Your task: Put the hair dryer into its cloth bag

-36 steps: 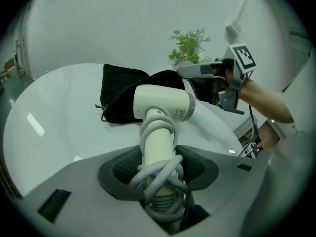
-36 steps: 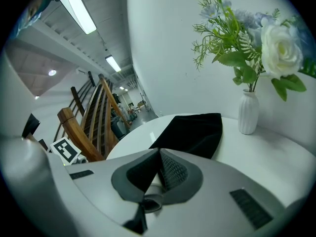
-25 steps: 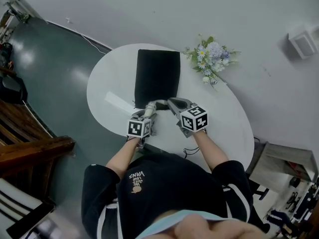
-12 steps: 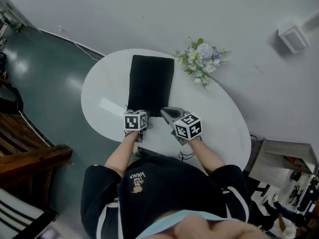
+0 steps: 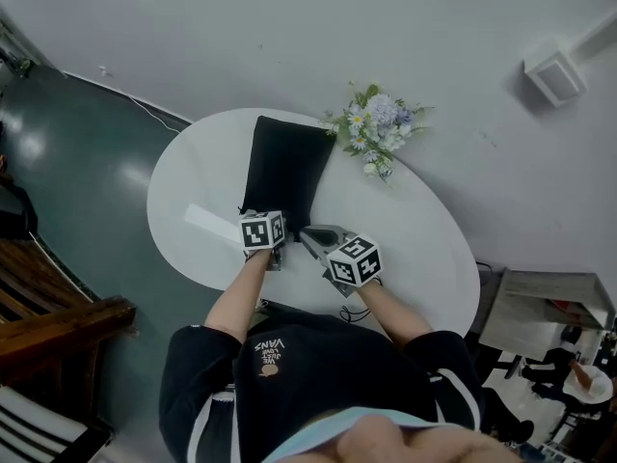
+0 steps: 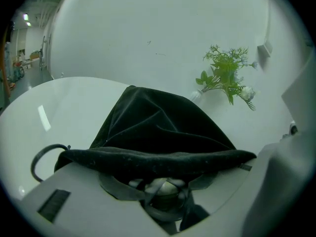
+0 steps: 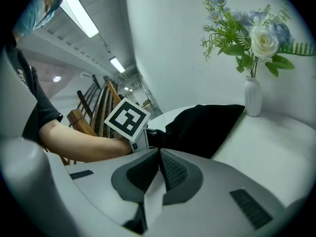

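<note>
A black cloth bag [image 5: 284,167] lies flat on the white oval table [image 5: 424,249], its mouth toward me. In the left gripper view the bag's hem [image 6: 158,158] drapes across both jaws. Under the hem, between the pads, sits the pale rounded end of the hair dryer [image 6: 165,187], and my left gripper [image 6: 163,184] is shut on it. From the head view only the left gripper's marker cube [image 5: 261,231] shows, at the bag's mouth; the dryer is hidden. My right gripper [image 5: 307,234] lies just right of the mouth, pads [image 7: 170,169] together, holding nothing.
A white vase of flowers [image 5: 371,128] stands just right of the bag's far end. The bag's drawstring loop [image 6: 44,157] lies left of the mouth. A wooden chair [image 5: 58,321] stands on the floor at left, and a dark cable [image 5: 359,312] hangs at the table's near edge.
My left gripper slid forward to the bag's mouth. The pale dryer part that showed between the two grippers is now under the cloth. The right gripper stayed nearly still.
</note>
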Tool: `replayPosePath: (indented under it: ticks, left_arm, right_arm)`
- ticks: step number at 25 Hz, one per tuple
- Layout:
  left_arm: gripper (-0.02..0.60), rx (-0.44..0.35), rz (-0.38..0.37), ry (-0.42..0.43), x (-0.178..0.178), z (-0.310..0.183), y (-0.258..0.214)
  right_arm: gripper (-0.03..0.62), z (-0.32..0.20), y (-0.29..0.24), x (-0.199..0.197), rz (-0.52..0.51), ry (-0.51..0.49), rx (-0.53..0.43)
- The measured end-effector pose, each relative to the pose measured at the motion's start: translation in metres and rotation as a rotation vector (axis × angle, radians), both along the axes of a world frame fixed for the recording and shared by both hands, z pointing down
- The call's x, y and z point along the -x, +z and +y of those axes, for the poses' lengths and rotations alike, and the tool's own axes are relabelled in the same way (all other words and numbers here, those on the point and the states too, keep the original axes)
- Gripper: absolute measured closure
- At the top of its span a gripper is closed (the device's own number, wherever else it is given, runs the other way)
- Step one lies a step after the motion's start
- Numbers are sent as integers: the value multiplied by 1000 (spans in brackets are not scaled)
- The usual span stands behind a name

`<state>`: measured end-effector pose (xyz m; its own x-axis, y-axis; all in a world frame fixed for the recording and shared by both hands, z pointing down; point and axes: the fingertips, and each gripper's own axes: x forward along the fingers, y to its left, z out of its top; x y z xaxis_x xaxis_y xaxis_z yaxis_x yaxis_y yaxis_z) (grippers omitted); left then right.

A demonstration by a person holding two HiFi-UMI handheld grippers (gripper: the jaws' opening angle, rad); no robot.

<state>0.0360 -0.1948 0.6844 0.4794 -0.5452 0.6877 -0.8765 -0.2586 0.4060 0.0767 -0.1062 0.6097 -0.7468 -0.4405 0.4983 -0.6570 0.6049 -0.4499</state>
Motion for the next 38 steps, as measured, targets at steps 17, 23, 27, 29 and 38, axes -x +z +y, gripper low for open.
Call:
replayPosePath:
  ticks: [17, 23, 27, 29, 38]
  left_arm:
    - [343, -57, -94, 37, -20, -49, 14]
    - [333, -93, -98, 58, -22, -51, 12]
    - [303, -201, -182, 89, -16, -48, 8]
    - [296, -239, -217, 116, -12, -43, 5]
    - [278, -301, -235, 126, 26, -7, -19]
  right_arm:
    - [548, -22, 16, -14, -3, 50, 24]
    - [548, -24, 20, -18, -2, 71, 31]
    - [548, -24, 20, -19, 1, 89, 31]
    - [548, -23, 21, -19, 5, 98, 28]
    - [548, -16, 23, -5, 36, 138, -3]
